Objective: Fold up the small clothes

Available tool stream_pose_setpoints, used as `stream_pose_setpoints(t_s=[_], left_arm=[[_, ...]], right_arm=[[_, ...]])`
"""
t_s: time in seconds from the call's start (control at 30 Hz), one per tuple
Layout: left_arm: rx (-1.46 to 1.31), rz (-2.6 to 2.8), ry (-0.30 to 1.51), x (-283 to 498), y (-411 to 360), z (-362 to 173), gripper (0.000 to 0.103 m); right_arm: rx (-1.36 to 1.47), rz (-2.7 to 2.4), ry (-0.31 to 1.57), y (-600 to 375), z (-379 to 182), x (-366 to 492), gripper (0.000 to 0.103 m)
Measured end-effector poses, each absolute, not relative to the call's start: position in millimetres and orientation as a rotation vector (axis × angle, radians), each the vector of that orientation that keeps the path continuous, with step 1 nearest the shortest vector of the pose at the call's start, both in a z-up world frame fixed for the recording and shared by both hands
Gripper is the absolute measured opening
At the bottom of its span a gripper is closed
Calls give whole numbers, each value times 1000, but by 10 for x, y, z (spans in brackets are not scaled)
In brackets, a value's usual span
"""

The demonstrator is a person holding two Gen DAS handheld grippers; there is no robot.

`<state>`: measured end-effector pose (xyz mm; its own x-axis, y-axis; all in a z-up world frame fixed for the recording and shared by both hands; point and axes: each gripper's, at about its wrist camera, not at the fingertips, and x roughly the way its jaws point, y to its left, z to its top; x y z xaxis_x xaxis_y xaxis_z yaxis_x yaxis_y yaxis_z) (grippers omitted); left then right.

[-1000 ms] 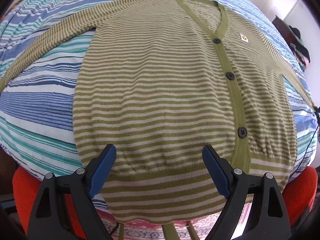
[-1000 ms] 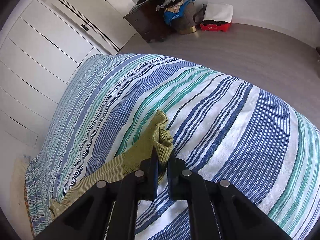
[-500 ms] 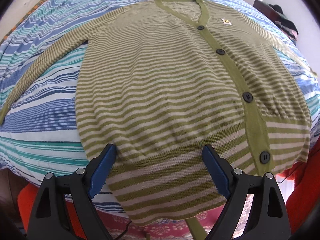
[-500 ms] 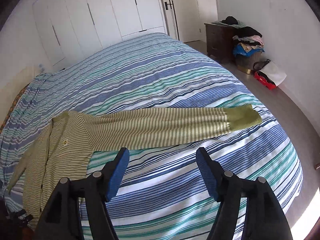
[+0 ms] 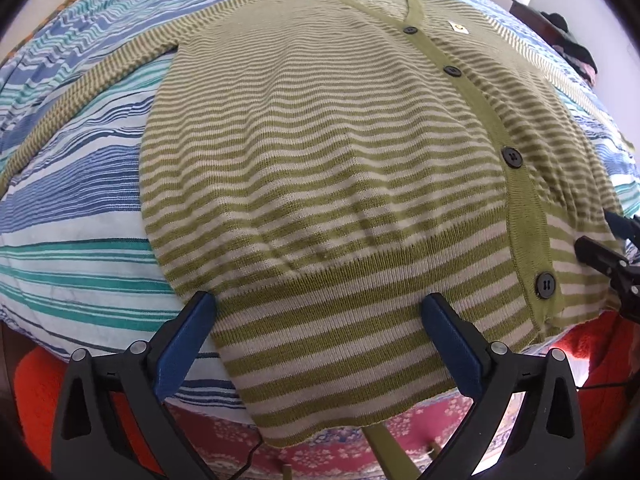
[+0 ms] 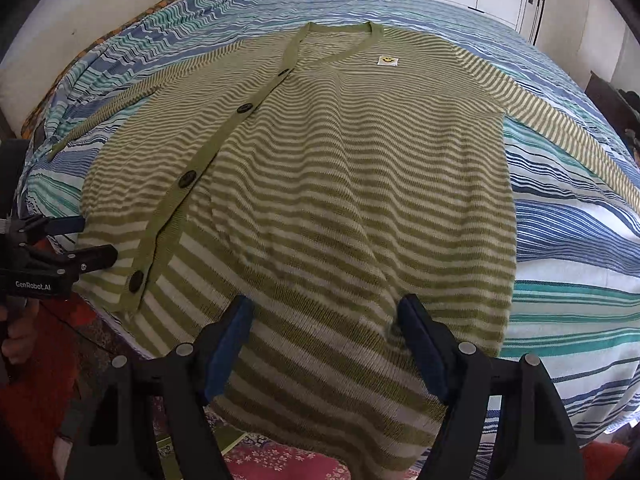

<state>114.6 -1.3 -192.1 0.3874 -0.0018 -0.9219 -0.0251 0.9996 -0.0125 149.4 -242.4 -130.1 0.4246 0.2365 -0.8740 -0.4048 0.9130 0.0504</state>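
Now both grippers hang over the hem of the striped cardigan (image 5: 320, 168), which lies flat and buttoned on the striped bedspread (image 5: 72, 208), hem spilling over the near edge. The left gripper (image 5: 320, 344) has just spread wider; the right gripper (image 6: 324, 340) has also just opened. Neither holds anything, though knit lies between their fingers. Judged sensibly, each should pinch both layers at a hem corner, level, before folding upward.

The cardigan (image 5: 320, 184) hem is draped over the bed (image 5: 72, 216) edge and partly hidden behind the left claw (image 5: 320, 320). One sleeve (image 6: 568, 136) is cut off at the right wrist view's edge.
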Motion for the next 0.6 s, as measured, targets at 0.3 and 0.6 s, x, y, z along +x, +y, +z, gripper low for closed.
stream_pose_setpoints(t_s=[0.3, 0.6], left_arm=[[-10, 15, 1166, 1151, -53, -1952, 103], [7, 18, 1156, 1133, -74, -1972, 103]], right_arm=[[-152, 417, 1025, -2448, -1375, 1474, 82], [-158, 429, 1009, -2449, -1397, 1421, 86]])
